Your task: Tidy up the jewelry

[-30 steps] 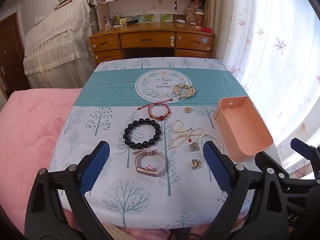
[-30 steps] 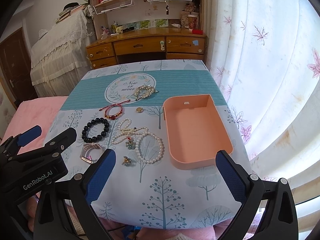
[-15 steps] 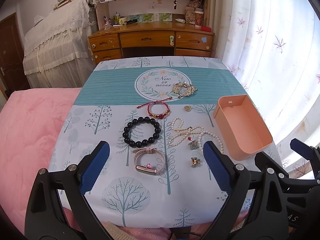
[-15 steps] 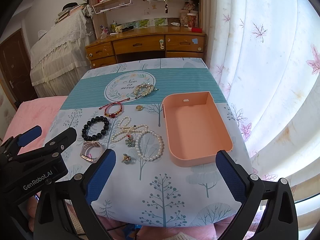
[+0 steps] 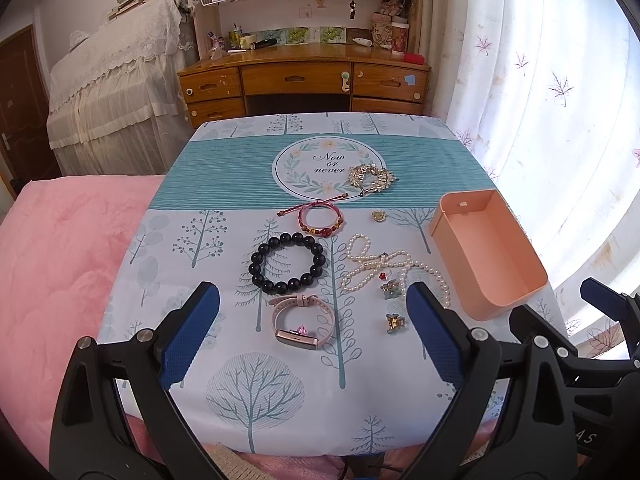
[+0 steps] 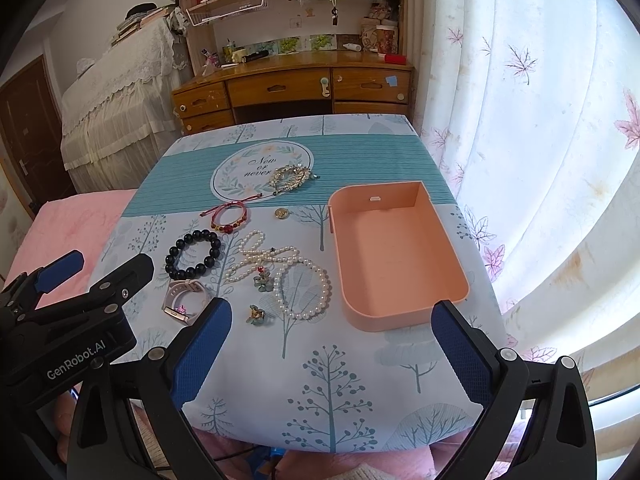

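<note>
Jewelry lies spread on a tree-print tablecloth (image 5: 248, 392). There is a black bead bracelet (image 5: 287, 263) (image 6: 193, 253), a pink watch band (image 5: 301, 322) (image 6: 183, 297), a red cord bracelet (image 5: 320, 220) (image 6: 229, 216), a pearl necklace (image 5: 380, 266) (image 6: 288, 276), a gold chain piece (image 5: 370, 178) (image 6: 291, 177), a small gold charm (image 5: 378, 216) (image 6: 281, 213) and two small flower earrings (image 5: 394, 322) (image 6: 256, 314). An empty peach tray (image 5: 532, 280) (image 6: 400, 322) stands at the right. My left gripper (image 5: 312, 332) hovers open near the watch band. My right gripper (image 6: 332, 348) is open at the tray's near edge.
A pink blanket (image 5: 60, 260) lies left of the table. A wooden desk (image 5: 304, 80) with drawers and shelves stands behind it, beside a lace-covered piece of furniture (image 5: 116, 92). White curtains (image 5: 540, 100) hang along the right side.
Both grippers have risen or pulled back slightly, so the table and jewelry sit a little lower and farther in view. Nothing on the table has moved.
</note>
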